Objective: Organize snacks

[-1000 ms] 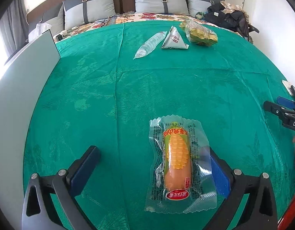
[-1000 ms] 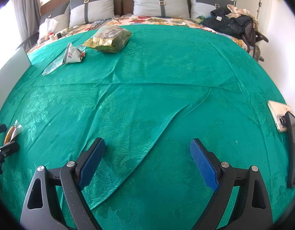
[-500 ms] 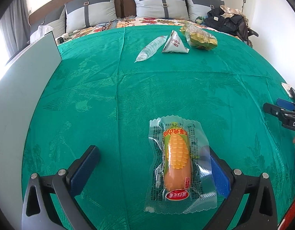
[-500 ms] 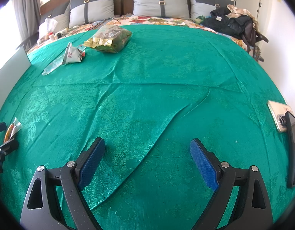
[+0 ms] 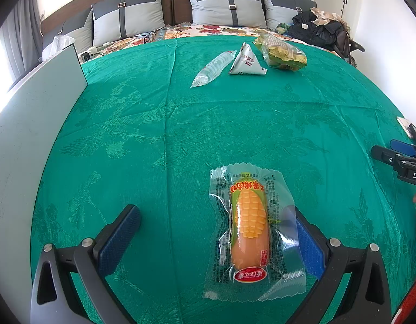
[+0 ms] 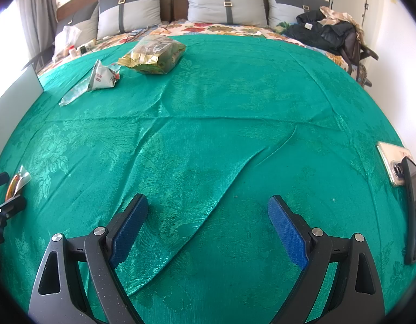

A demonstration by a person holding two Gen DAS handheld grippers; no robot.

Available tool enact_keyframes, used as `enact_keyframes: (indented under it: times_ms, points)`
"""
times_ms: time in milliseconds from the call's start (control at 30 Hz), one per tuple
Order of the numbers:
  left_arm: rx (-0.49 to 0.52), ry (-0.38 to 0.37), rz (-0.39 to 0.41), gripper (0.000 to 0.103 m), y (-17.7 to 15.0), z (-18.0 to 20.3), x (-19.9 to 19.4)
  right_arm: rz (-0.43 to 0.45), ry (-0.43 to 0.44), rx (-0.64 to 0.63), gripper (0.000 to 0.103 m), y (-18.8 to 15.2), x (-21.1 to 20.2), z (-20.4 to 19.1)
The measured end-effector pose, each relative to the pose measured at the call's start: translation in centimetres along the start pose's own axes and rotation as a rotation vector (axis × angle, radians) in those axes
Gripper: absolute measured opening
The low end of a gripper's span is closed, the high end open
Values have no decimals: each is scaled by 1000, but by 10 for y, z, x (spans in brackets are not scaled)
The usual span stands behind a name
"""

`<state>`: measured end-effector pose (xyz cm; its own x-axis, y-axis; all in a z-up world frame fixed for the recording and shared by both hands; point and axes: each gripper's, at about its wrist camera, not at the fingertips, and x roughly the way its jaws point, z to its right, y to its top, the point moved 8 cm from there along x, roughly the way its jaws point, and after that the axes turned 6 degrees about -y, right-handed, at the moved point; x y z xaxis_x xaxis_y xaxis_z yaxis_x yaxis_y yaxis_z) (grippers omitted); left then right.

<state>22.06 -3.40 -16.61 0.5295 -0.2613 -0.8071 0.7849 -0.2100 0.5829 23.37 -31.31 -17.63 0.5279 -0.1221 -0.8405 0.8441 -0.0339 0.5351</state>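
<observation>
1. You are holding your left gripper (image 5: 216, 232) low over a green bedspread (image 5: 234, 124), with its two blue-padded fingers spread wide and gripping nothing.
2. A corn sausage (image 5: 251, 226) in a clear wrapper is lying flat on the bedspread between those fingers, pointing lengthwise away from you. It is sitting off centre: the wrapper's right edge is overlapping or touching the right pad (image 5: 309, 245), while the left pad (image 5: 118, 240) is well apart from it.
3. You are holding your right gripper (image 6: 208, 226) over bare bedspread, also spread wide and empty, with two phones (image 6: 396, 167) lying near the edge to its right.
4. Three other snacks are lying together at the far end of the bedspread: a clear tube packet (image 5: 213, 67), a white triangular packet (image 5: 247, 62) and a gold-green bag (image 5: 282, 52).
5. The step in hand looks like picking up the sausage. To do it well, consider shifting the left gripper rightward so the sausage sits midway, then closing on the firm body, not on the loose wrapper edge, which would likely slip.
6. Keep the pads low enough to catch the sausage, but watch that they are not snagging the cloth.
</observation>
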Motion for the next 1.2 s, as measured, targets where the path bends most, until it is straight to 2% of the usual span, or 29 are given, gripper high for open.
enact_keyframes:
  times_ms: [233,333,400,533,633,733,833,933,1000,1067,1200]
  points:
    - [0,0,0,103,0,0,0,0,3,2,93,0,0,-1]
    - [0,0,0,103,0,0,0,-46,-10,8,91,2,1,1]
    - [0,0,0,103,0,0,0,-61,-4,60,91,14,0,4]
    - [0,0,0,103,0,0,0,18,24,159,91,71,-6,0]
    - [0,0,0,103,0,0,0,32,80,192,91,127,3,-25]
    - [0,0,0,103,0,0,0,-22,118,196,91,172,30,-60]
    - [0,0,0,103,0,0,0,-100,68,150,91,199,68,-91]
    - [0,0,0,103,0,0,0,-227,2,81,91,198,105,-109]
    - [-1,-1,0,103,0,0,0,-268,28,89,88,190,116,-108]
    - [-1,-1,0,103,0,0,0,-236,86,135,78,186,113,-98]
    - [0,0,0,103,0,0,0,-179,105,92,76,175,93,-83]
